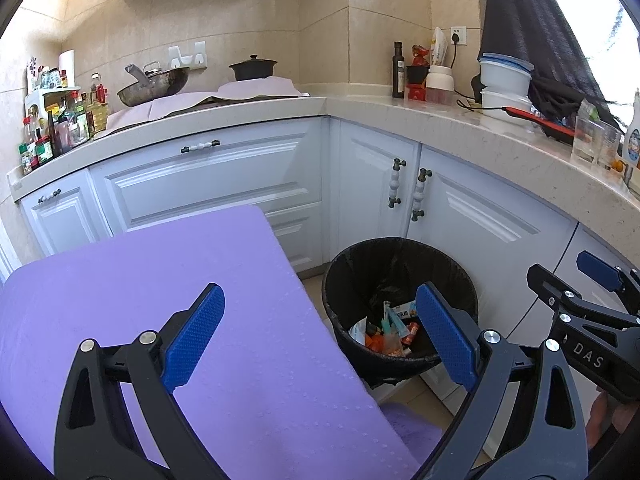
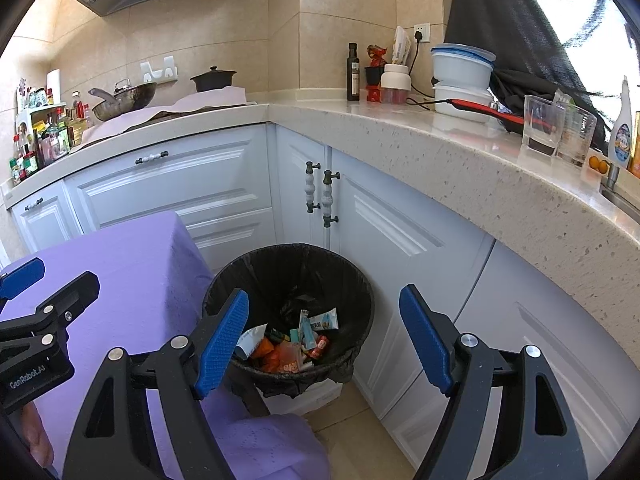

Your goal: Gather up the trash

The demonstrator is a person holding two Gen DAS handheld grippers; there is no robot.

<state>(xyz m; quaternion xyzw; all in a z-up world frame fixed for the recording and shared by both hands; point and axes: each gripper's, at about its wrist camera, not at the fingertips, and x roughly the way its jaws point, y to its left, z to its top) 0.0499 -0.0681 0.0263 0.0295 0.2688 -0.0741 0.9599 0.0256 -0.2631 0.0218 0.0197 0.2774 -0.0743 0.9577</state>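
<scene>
My right gripper (image 2: 324,344) hangs wide apart and empty above a black-lined trash bin (image 2: 360,292) holding wrappers (image 2: 288,344). My left gripper (image 2: 24,280) sits over a purple tablecloth (image 2: 132,280). White cabinets (image 2: 192,184) and a speckled countertop (image 2: 460,160) curve behind.

Purple-clothed table (image 1: 200,320), bin (image 2: 352,292) on floor (image 2: 352,440)

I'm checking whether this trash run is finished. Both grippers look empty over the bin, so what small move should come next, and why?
Probably draw both grippers back from the bin and look around for leftovers. The left gripper and right gripper stand open with nothing between the fingers, wrappers already lie in the bin, and the purple cloth in view carries no trash.
</scene>
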